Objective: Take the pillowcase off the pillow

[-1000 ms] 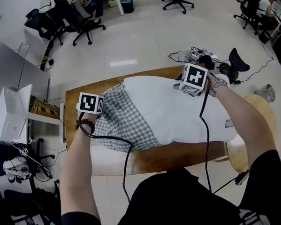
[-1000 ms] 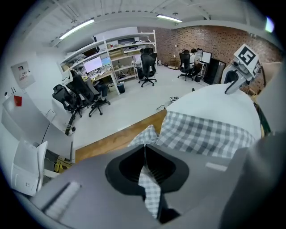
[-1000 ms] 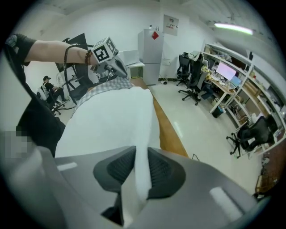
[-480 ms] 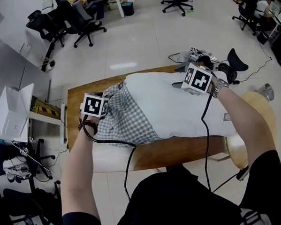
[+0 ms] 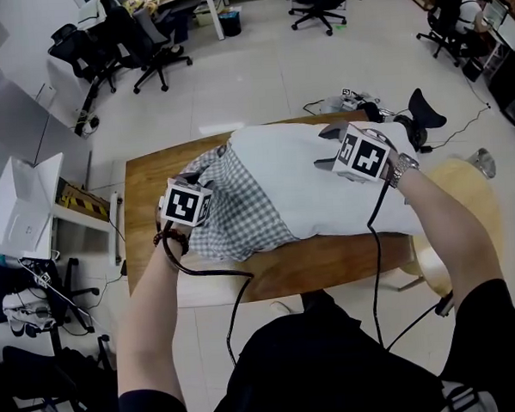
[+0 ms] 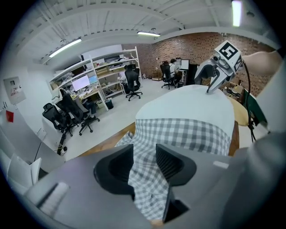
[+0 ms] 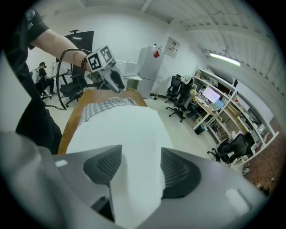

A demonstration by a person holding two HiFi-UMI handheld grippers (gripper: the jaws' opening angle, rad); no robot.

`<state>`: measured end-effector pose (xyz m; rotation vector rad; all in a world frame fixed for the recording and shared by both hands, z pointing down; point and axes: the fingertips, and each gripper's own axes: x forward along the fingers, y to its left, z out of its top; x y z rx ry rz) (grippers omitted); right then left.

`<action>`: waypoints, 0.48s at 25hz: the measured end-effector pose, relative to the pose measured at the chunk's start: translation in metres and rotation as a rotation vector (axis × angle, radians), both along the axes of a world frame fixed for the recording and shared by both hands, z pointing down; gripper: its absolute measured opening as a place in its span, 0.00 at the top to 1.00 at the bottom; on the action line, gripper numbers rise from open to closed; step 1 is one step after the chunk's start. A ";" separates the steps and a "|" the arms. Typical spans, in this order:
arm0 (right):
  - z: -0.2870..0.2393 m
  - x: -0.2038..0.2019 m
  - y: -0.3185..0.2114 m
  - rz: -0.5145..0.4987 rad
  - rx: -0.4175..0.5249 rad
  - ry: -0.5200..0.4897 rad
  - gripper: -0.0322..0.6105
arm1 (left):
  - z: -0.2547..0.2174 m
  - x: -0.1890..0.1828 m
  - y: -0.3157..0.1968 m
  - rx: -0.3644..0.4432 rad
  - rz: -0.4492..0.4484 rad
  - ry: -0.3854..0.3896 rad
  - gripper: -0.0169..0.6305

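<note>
Checked pillowcase (image 5: 232, 209) sat bunched over the left end of the white pillow (image 5: 304, 190), both on the bench (image 5: 143, 191); left gripper (image 6: 145, 157) had just been opening, jaws part-way apart, checked cloth slack between them; right gripper (image 7: 136, 167) had also just been opening, jaws wide, pillow between them unpinched; likely risk: with the pillow unheld, a fresh pull on the case would drag it along, perhaps off the bench.
</note>
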<state>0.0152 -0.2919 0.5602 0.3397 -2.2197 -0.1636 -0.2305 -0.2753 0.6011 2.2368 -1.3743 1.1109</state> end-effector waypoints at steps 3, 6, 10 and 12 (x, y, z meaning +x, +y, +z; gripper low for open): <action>0.001 -0.008 0.026 -0.003 0.009 -0.008 0.52 | 0.003 0.003 0.022 0.011 0.028 0.000 0.71; 0.003 -0.013 0.051 -0.009 0.013 -0.011 0.50 | 0.008 0.007 0.042 0.013 0.052 0.002 0.70; 0.008 -0.019 0.085 -0.021 0.014 -0.010 0.48 | 0.016 0.018 0.068 0.012 0.090 0.010 0.66; 0.009 -0.022 0.100 -0.028 0.018 -0.011 0.46 | 0.016 0.025 0.079 0.016 0.110 0.015 0.64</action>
